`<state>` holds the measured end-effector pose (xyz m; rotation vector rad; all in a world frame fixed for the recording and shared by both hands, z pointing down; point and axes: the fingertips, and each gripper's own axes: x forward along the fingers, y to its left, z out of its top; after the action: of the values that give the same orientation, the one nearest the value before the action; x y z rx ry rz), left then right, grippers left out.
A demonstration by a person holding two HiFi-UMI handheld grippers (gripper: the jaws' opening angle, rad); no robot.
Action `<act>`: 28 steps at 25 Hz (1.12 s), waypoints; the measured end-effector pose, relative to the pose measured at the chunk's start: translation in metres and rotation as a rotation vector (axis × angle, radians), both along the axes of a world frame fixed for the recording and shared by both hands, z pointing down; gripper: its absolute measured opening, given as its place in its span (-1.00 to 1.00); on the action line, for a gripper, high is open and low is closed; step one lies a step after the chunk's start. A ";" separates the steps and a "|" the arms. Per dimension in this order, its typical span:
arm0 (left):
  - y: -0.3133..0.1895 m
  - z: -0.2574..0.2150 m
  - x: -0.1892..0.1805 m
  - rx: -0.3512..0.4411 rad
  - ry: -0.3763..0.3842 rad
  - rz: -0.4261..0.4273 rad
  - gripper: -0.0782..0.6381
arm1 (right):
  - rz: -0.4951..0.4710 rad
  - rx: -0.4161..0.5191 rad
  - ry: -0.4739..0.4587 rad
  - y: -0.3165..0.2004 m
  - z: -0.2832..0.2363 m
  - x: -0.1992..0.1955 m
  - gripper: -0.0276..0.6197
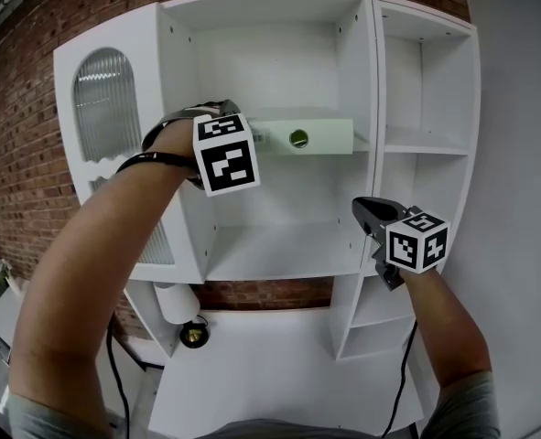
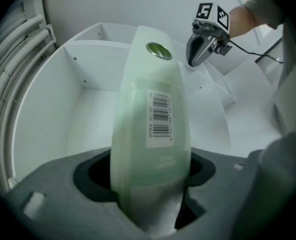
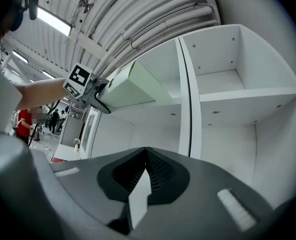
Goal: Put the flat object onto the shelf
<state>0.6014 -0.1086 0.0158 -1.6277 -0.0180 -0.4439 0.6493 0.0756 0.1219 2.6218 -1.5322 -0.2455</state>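
Resting our pale green flat box (image 1: 311,137) on the upper shelf (image 1: 362,144), long axis left to right | left gripper (image 1: 256,138) at its left end, fingers apart around it, seemingly not pinching | right gripper (image 1: 369,213) lower right, well apart, fingers together, empty

Light: bright and even, from ceiling strip lamps (image 3: 52,21) seen in the right gripper view.
Shadows: soft grey under the boards of the white shelf unit (image 1: 279,250); the brick wall (image 1: 23,154) is darker.
Blur: the pale green flat bottle (image 2: 150,134) is soft, close to the lens in the left gripper view.
Distortion: strong fisheye bows straight edges; dark corners in both gripper views.
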 end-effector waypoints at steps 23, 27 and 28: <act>-0.028 0.010 0.072 0.069 0.021 -0.097 0.55 | -0.055 -0.019 -0.032 -0.018 0.023 0.023 -0.88; -0.028 0.010 0.072 0.074 0.030 -0.098 0.57 | -0.060 -0.022 -0.039 -0.019 0.026 0.025 -0.88; -0.028 0.010 0.072 0.073 0.030 -0.097 0.58 | -0.061 -0.022 -0.038 -0.019 0.026 0.024 -0.88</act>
<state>0.6736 -0.1363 0.0258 -1.5676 0.0987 -0.4889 0.6736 0.0566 0.1479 2.5811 -1.6190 -0.1831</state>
